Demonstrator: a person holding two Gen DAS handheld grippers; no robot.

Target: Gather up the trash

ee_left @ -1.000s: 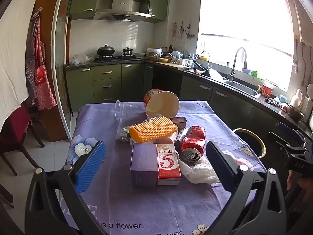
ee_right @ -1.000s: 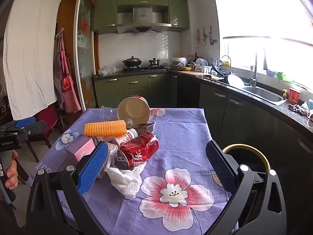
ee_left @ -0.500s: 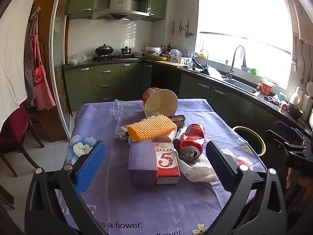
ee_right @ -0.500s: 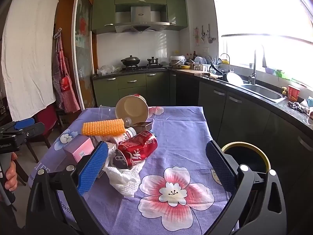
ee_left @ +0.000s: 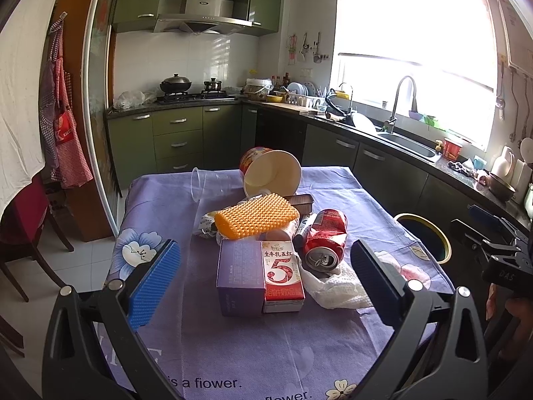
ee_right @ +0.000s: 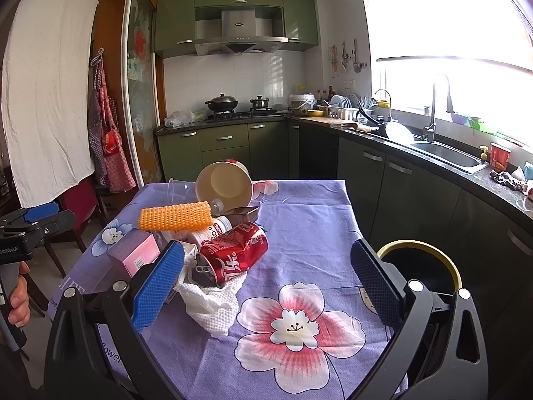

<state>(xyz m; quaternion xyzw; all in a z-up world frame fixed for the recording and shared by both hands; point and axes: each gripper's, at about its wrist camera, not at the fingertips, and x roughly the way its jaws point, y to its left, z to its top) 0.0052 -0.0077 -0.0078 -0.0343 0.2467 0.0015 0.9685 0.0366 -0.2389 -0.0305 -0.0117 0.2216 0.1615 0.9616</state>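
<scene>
Pile: trash heaped mid-table on the purple flowered cloth (ee_left: 266,350), nothing yet collected, by the look of it.
Left gripper (ee_left: 266,283): jaws spread wide, holding nothing; hovers short of the pile at the near table edge.
Right gripper (ee_right: 266,286): jaws likewise wide apart and empty; hovers over the table's corner, pile off toward its left pad.
Carton pair (ee_left: 260,276): purple box and red "5" carton side by side, dead ahead between the left jaws, closest item; long axis runs away from the jaws.
Crushed red can (ee_right: 233,253): just ahead-left of the right jaws, long axis slanting across them; seen from the left gripper, its mouth end faces it, right of centre.
White paper towel (ee_right: 213,303): under and touching the can, nearest to the right gripper's left pad.
Orange bumpy pad (ee_left: 256,215): atop the heap, beyond the cartons.
Paper tub (ee_left: 271,175): tipped, mouth forward, farthest back.
Bin (ee_right: 419,266): yellow-rimmed, beside the table, behind the right gripper's right pad.
Nearer arm: left for the cartons, right for can and towel (judgement).
</scene>
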